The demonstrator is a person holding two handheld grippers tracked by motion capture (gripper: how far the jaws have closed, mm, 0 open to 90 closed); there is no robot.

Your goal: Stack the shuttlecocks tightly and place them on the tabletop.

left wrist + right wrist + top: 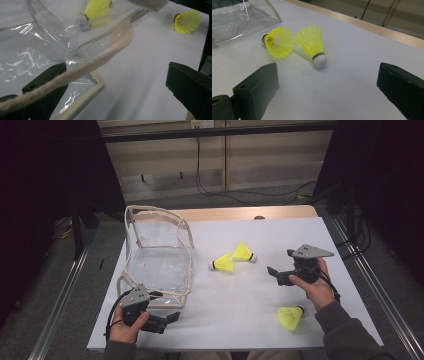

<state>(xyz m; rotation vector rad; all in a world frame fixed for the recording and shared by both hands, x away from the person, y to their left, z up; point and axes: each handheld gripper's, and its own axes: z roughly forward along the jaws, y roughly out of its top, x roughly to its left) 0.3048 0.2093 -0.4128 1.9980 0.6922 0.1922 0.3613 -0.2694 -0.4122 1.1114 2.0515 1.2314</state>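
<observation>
Left gripper view: beige strap (75, 72) crosses open tongs (120, 85).

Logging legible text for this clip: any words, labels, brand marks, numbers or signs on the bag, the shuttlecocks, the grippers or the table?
None can be read.
Clear plastic bag with beige fabric trim: no print visible.
Three yellow plastic shuttlecocks: no brand mark visible on skirts or caps.
Left gripper and right gripper, black with grey three-cornered plates: no markings visible.
White table cover: blank.
</observation>
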